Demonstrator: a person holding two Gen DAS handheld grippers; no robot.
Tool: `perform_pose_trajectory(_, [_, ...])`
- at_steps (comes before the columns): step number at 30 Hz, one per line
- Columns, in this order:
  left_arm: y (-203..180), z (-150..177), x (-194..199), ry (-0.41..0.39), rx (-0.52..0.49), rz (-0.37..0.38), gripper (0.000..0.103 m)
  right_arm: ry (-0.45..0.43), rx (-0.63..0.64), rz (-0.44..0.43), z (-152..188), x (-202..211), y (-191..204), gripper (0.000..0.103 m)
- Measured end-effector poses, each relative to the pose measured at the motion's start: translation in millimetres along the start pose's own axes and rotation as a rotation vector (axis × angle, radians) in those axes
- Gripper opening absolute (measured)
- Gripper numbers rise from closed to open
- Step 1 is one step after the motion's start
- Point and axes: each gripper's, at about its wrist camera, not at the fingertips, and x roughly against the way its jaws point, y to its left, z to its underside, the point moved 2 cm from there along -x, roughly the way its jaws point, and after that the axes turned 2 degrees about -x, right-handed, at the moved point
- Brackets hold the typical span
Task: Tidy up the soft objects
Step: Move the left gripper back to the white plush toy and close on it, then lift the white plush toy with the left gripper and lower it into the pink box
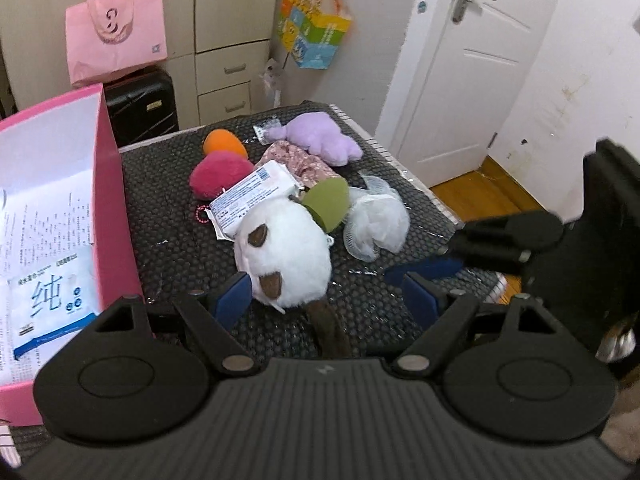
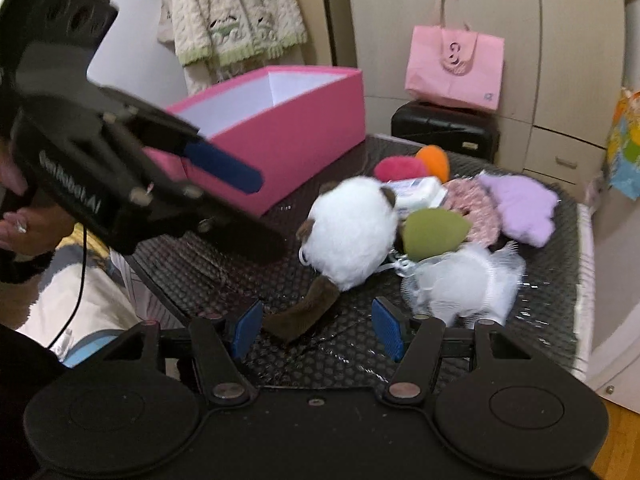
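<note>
1. The step in hand looks like the approach to a first pick: the soft objects lie in a loose heap on the dark dimpled surface (image 1: 180, 248), and the pink box (image 2: 280, 136), likely where they are meant to go, stands open at the left edge of that surface, holding only printed paper and a flat packet as far as the left wrist view shows.
2. The white plush toy (image 1: 286, 258) with brown ears and a brown tail is the nearest item. Behind it lie a wrapped white packet (image 1: 252, 196), a green sponge (image 1: 328, 202), a white mesh puff (image 1: 376, 224), a magenta plush (image 1: 220, 174), an orange sponge (image 1: 224, 142), a floral fabric piece (image 1: 304, 162) and, farthest, a lilac plush (image 1: 320, 138).
3. The left gripper (image 1: 326, 300) is tilted downward over the near edge, its jaws released and empty; the plush body sits just beyond its left pad and the tail runs between the pads.
4. The right gripper (image 2: 316, 330) is also angled down, jaws parted and holding nothing, with the brown tail tip just between them.
5. The next move probably calls for one gripper to descend around the plush body or tail, close gently, then carry it left into the box, keeping clear of the other gripper.
</note>
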Motion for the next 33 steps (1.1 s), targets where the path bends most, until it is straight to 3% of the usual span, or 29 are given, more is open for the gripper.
perform_pose_trajectory(15, [14.3,-11.8,-50.2,0.011,0.051,-0.069,0.082,-0.081,-0.018,0.069,-9.3,-42.0,-8.0,0.071])
perform_pose_trajectory(21, [22.2,-8.4,-61.7,0.015,0.132,-0.061,0.082,-0.094,-0.041,0.092,-9.2,-50.6,-9.2,0.071])
perform_pose_trajectory(27, [26.6,-2.2,-66.9,0.032,0.152,-0.06,0.07,-0.14,-0.002,0.132,-8.1,-50.7,0.7,0.069])
perform_pose_trajectory(28, [27.6,-1.6,-66.2,0.03,0.151,-0.064,0.066,-0.141,0.005,0.147,-8.4,-51.5,1.6,0.064])
perform_pose_trajectory(33, [28.0,2.6,-61.4,0.014,0.148,-0.063,0.064,-0.146,-0.018,0.145,-9.2,-49.2,1.6,0.059])
